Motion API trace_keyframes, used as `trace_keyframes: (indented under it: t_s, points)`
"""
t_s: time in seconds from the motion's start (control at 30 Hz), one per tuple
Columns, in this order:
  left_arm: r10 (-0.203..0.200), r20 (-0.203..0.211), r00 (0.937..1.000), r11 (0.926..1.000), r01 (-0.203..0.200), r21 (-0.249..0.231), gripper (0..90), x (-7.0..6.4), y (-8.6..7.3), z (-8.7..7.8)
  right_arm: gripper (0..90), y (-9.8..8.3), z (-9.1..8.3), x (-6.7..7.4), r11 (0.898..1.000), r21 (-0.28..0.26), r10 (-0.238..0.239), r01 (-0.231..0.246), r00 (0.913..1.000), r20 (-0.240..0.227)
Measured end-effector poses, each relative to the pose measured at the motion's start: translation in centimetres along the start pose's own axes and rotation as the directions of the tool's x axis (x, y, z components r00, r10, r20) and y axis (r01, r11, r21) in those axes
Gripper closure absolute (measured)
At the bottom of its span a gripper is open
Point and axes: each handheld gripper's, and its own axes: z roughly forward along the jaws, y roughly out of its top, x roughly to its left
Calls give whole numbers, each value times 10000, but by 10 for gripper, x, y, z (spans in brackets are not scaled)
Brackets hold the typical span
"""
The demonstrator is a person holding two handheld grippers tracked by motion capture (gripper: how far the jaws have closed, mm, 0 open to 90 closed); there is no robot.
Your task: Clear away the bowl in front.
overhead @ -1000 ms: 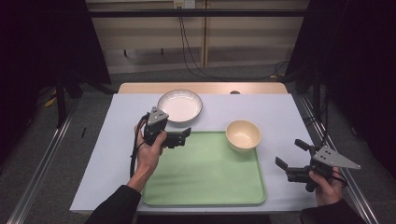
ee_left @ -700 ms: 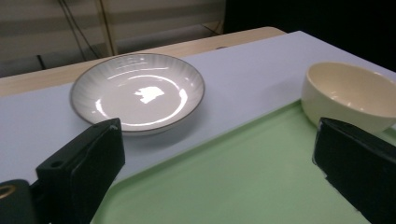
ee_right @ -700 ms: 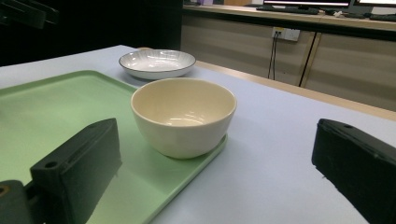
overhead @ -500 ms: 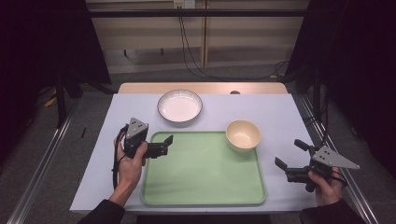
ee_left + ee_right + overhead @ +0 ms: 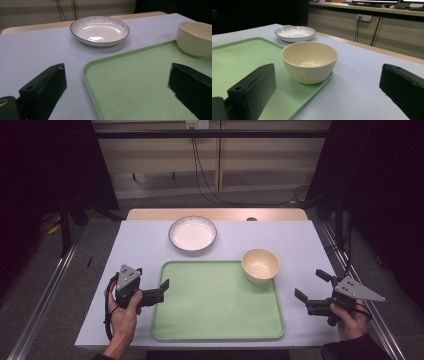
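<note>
Left gripper (image 5: 159, 290) open, empty, at green tray's (image 5: 215, 320) left rim. Right gripper (image 5: 310, 290) open, empty, off tray's right side. Cream bowl (image 5: 260, 265) sits on tray's far-right corner; nudging it could tip it off. White plate (image 5: 192, 233) beyond.

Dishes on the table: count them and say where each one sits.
2. A white ribbed plate with a dark rim sits on the table beyond the green plastic tray. A cream round bowl sits on the tray's far right corner. Nothing seems hidden.
</note>
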Motion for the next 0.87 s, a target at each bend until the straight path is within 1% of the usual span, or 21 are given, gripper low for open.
trace_keyframes:
  t_s: [0.07,0.17,0.23,0.3,0.4,0.43,0.47,0.5,0.53,0.57,0.63,0.7,0.83,0.87]
  points:
    - [-74,-248,9997,10000,75,59,22,4,-4,-5,6,0,0,-1,10000,-4,-74,74,10000,40]
    - [-61,-468,9989,9999,66,109,21,8,-10,-12,6,0,0,0,9999,51,-95,95,10000,-10]
    - [-231,-663,9975,9997,237,84,22,11,-15,-18,6,0,0,0,10000,24,-62,62,10000,65]
    - [-305,-759,9966,9995,313,85,22,13,-18,-24,6,0,0,0,9999,60,-82,81,10000,44]
    - [-404,-760,9963,9990,418,178,23,16,-22,-31,6,0,0,0,9999,56,-108,108,9999,4]
    - [-454,-680,9967,9985,473,267,30,18,-23,-33,6,0,0,0,9999,64,-78,78,10000,24]
    - [-616,-797,9949,9981,621,34,30,20,-25,-38,6,0,0,0,10000,56,-48,48,10000,38]
    - [-616,-797,9949,9981,621,34,31,20,-25,-38,6,0,0,0,10000,56,-48,48,10000,38]
    - [-706,-784,9944,9975,704,-48,31,22,-27,-40,6,0,0,1,10000,36,-7,7,10000,43]
    - [-652,-887,9939,9979,653,-23,30,22,-28,-42,6,0,1,1,10000,22,-50,50,10000,12]
    - [-636,-783,9949,9980,634,-47,32,24,-31,-46,6,0,1,0,9999,97,-119,119,9999,-11]
    - [-521,-796,9955,9986,518,-63,28,24,-33,-47,6,0,1,0,9999,88,-113,113,9999,-41]
    - [-484,-834,9953,9988,476,-113,25,24,-33,-46,6,-1,2,0,9998,122,-172,172,9998,29]
    - [-451,-796,9958,9990,447,-59,23,24,-34,-45,6,-2,4,0,9996,269,-82,82,10000,-13]
